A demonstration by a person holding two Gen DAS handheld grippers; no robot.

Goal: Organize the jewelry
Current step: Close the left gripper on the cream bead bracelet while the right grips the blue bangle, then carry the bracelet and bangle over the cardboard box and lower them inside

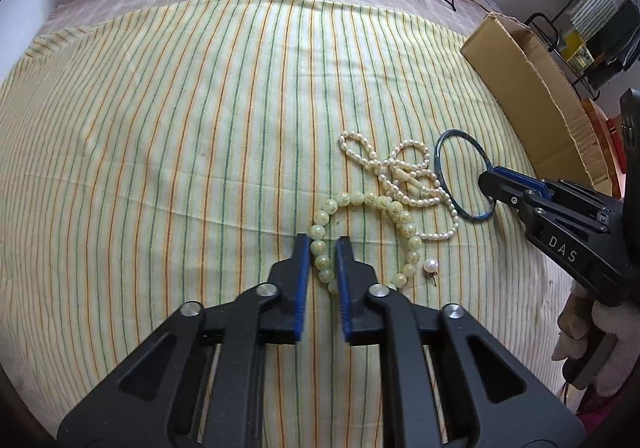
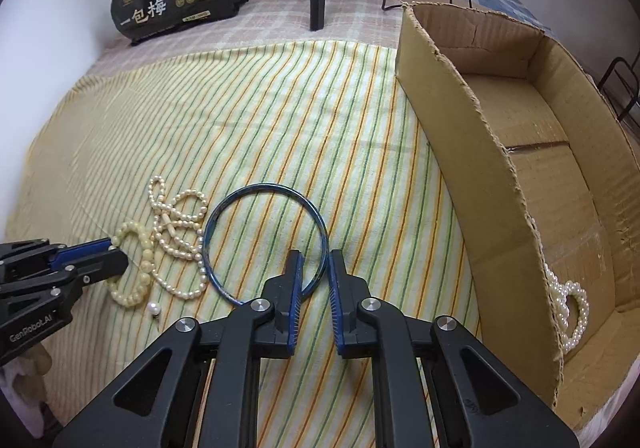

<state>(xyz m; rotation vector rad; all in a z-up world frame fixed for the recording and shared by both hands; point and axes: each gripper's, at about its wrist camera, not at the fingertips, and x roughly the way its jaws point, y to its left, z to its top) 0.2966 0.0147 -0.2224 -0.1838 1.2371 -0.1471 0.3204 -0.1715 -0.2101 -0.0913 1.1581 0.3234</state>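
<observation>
Progress: one white pearl strand [image 2: 568,306] is already in the cardboard box [image 2: 480,152], against its near wall; the rest is still out on the striped cloth [image 1: 160,128], so I'd call it early. Left on the cloth: a tangled pearl necklace [image 1: 404,176], a pale-green bead bracelet [image 1: 360,204] overlapping it, a loose pearl earring [image 1: 431,266] just beside the bracelet, and a blue bangle [image 2: 264,240] touching the necklace. Left gripper [image 1: 323,244]: fingers parted, straddling the bracelet's near-left arc, not clenched. Right gripper [image 2: 314,260]: fingers parted around the bangle's near-right rim, gap visible both sides, nothing gripped yet. Judging by pose, both grasps are next, then transfer to the box, just right of the bangle. Earring is small, likely the fiddliest pick.
</observation>
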